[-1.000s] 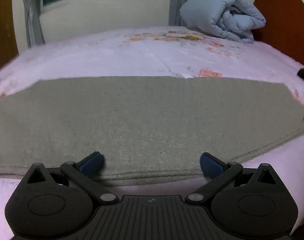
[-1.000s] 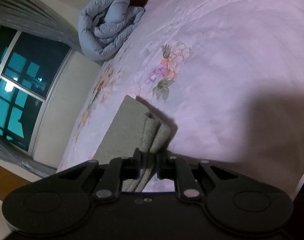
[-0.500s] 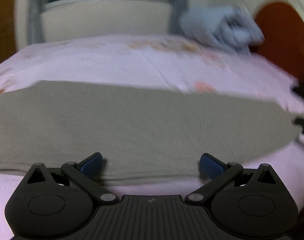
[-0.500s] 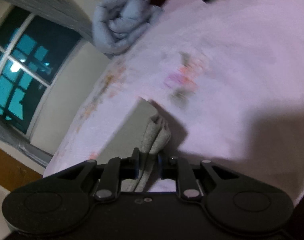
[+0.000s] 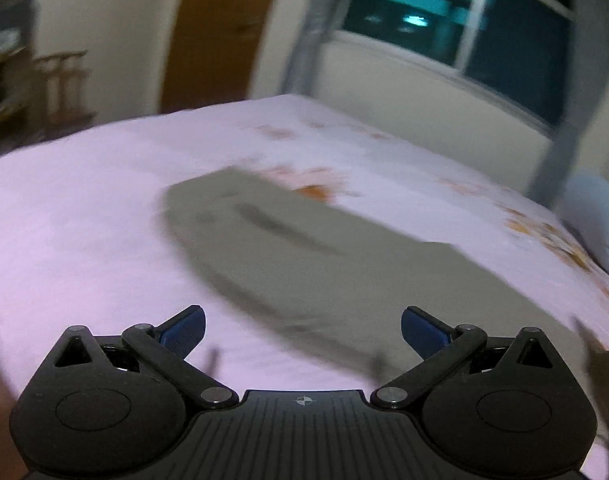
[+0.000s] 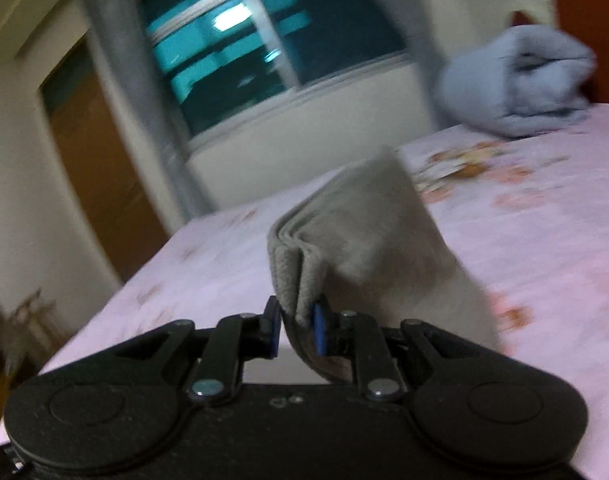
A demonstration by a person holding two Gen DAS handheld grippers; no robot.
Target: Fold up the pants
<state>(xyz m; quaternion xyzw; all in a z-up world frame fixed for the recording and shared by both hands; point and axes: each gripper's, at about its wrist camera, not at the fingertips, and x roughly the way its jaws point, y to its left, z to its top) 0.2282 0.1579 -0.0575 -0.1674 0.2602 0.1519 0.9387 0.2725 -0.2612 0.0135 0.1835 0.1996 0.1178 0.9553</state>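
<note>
Grey-green pants (image 5: 304, 248) lie folded lengthwise on the pink floral bed sheet (image 5: 84, 216), blurred by motion in the left wrist view. My left gripper (image 5: 303, 325) hangs open just above their near edge, nothing between its blue pads. In the right wrist view, my right gripper (image 6: 297, 330) is shut on one end of the pants (image 6: 364, 240). That end is lifted off the bed, its stacked layers bunched between the pads and the cloth sloping away behind them.
A rolled blue-grey duvet (image 6: 516, 80) lies at the head of the bed by the brown headboard (image 6: 592, 8). A dark window (image 5: 456, 20) with grey curtains and a wooden door (image 5: 220, 32) stand beyond the bed's far side.
Both hands swung and rolled fast. The right gripper lifted its end of the pants off the bed. The left view turned from the headboard toward the door and window, its gripper staying open.
</note>
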